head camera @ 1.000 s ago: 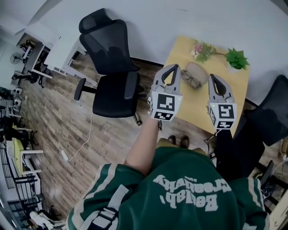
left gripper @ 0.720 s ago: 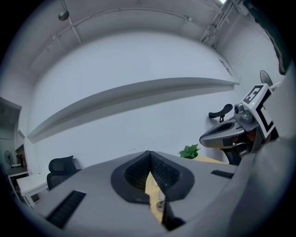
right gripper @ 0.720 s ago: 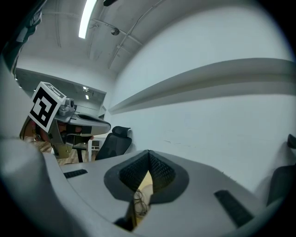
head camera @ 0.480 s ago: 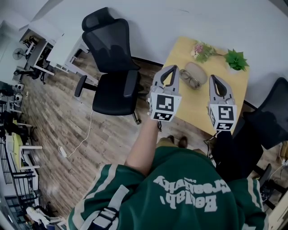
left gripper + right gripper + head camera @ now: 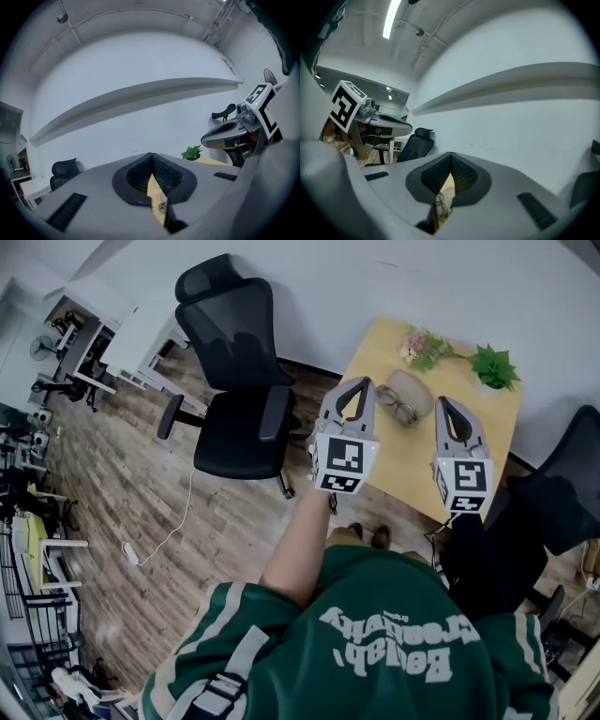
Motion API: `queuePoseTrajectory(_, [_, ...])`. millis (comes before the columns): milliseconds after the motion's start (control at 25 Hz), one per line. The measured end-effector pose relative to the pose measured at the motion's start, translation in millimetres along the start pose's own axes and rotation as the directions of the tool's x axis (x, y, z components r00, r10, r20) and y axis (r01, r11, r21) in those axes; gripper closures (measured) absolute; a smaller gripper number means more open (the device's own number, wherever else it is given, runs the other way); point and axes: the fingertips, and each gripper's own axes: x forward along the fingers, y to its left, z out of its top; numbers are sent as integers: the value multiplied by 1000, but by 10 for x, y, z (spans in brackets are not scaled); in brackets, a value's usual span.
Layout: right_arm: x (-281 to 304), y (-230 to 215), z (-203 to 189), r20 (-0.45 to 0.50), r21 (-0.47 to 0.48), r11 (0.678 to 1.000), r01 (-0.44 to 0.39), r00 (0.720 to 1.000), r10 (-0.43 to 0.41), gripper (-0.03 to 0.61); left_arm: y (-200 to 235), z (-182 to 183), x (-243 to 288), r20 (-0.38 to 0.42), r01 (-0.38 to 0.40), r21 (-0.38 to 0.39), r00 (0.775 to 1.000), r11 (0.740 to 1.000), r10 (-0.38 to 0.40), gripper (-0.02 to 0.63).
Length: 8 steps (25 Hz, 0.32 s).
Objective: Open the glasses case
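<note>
Head view: the smooth, oval beige glasses case (image 5: 411, 390) lies closed on the wooden table (image 5: 412, 465), with spectacles (image 5: 394, 409) beside it. The left gripper (image 5: 357, 382) and right gripper (image 5: 442, 401) hover short of it.

Left gripper view: the ribbed black pads (image 5: 138, 173) are pressed together and empty, and they hide most of the table.

Right gripper view: the jaws likewise meet, and only a sliver of the spectacles shows.

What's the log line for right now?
left hand-held gripper: shut, empty | right hand-held gripper: shut, empty | beige oval glasses case: closed, untouched, on yellow wooden table

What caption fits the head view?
Left gripper and right gripper, jaws shut, face a table with glasses and glasses case.
</note>
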Motion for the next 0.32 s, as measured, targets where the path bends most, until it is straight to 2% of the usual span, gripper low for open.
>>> queuePoseTrajectory(320, [-1, 8, -25, 1, 13, 1000, -7, 1000, 7, 572, -34, -14, 6, 16, 6, 9, 1000, 1000, -6, 600])
